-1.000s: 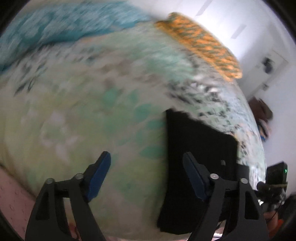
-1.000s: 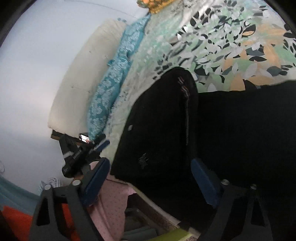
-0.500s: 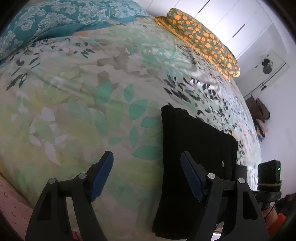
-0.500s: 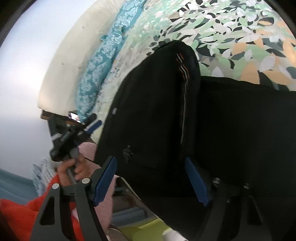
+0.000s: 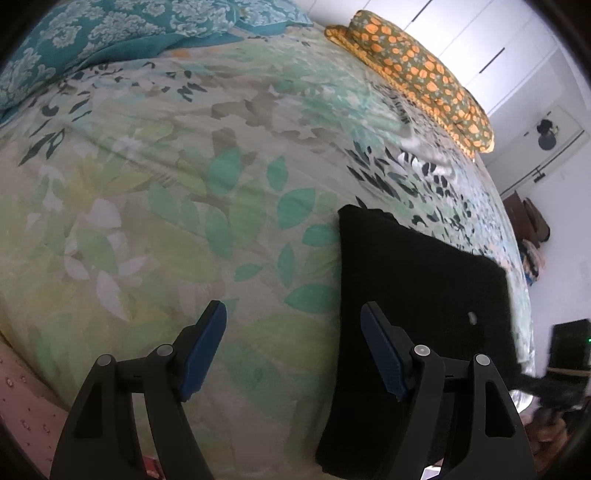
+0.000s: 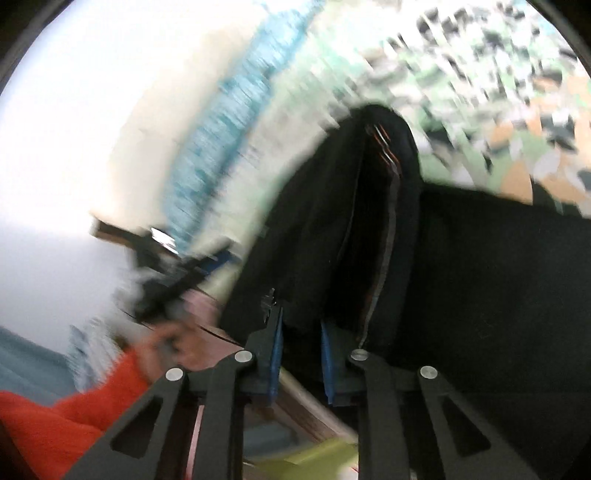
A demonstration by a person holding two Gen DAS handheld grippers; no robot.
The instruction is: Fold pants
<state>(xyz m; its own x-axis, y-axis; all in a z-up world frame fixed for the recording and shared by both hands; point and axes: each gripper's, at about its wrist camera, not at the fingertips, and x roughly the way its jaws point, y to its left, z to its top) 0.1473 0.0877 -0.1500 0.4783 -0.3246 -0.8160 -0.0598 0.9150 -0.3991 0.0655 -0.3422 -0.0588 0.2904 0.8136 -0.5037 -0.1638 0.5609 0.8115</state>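
Observation:
Black pants (image 5: 417, 295) lie folded on the leaf-print bedspread (image 5: 166, 221), near the bed's front edge. My left gripper (image 5: 293, 325) is open and empty above the bedspread, its right finger over the pants' left edge. In the blurred right wrist view the pants (image 6: 480, 277) fill the right half, with a raised fold and a striped seam. My right gripper (image 6: 298, 325) is shut on the lower edge of that fold.
A teal patterned pillow (image 5: 110, 33) lies at the back left and an orange-spotted cushion (image 5: 417, 77) at the back right. A black device (image 5: 569, 343) stands off the bed's right side. The person's hand and orange sleeve (image 6: 74, 406) show at the left.
My right gripper closed from wide open onto the pants' edge and is moving fast, blurring its view. My left gripper drifted slightly and stayed open.

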